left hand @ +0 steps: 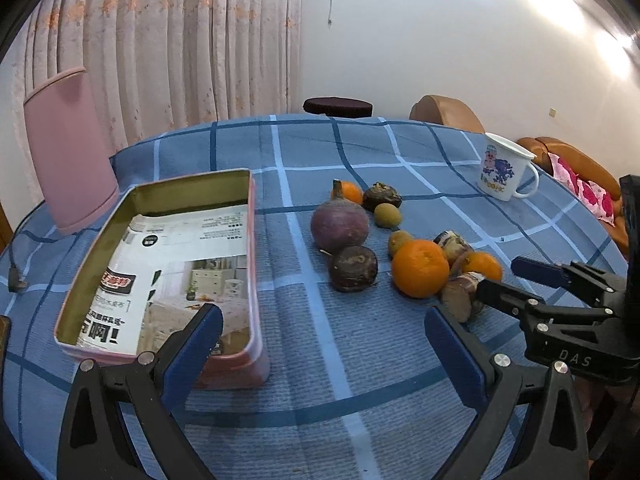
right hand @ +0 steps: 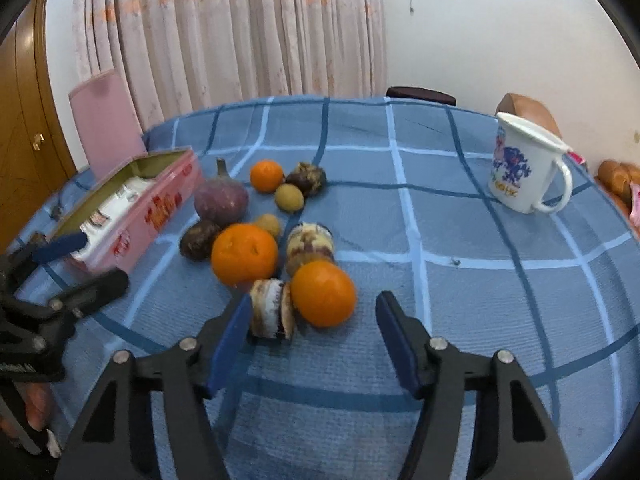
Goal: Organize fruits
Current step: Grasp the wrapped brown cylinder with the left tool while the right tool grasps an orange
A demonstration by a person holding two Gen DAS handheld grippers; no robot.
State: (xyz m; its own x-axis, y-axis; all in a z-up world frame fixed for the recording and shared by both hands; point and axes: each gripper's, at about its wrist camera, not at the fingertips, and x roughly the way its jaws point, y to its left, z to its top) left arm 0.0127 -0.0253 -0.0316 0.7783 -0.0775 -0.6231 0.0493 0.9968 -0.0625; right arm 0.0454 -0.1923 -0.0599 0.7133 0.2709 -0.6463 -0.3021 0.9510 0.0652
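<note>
A pile of produce lies on the blue checked tablecloth: a large orange (left hand: 420, 267) (right hand: 244, 254), a nearer orange (right hand: 323, 294) (left hand: 482, 266), a far orange (left hand: 347, 192) (right hand: 267, 176), a purple round root (left hand: 339, 224) (right hand: 221, 200), dark brown bulbs (left hand: 353, 268) (right hand: 199, 240), small brown-green fruits (left hand: 387, 215) (right hand: 289, 197) and cut taro pieces (right hand: 272, 314) (left hand: 460, 298). A pink tin box (left hand: 256, 280) (right hand: 160, 212) lined with newspaper stands left. My left gripper (left hand: 324, 340) is open, empty, beside the box. My right gripper (right hand: 314, 336) is open, with the nearer orange and a taro piece between its fingers.
A white enamel mug (left hand: 505, 170) (right hand: 520, 168) stands far right on the table. A pink chair back (left hand: 68, 148) (right hand: 106, 120) is behind the box. A dark stool (left hand: 338, 106) and brown sofa (left hand: 576, 164) lie beyond the table. A cable (left hand: 16, 276) lies at the left edge.
</note>
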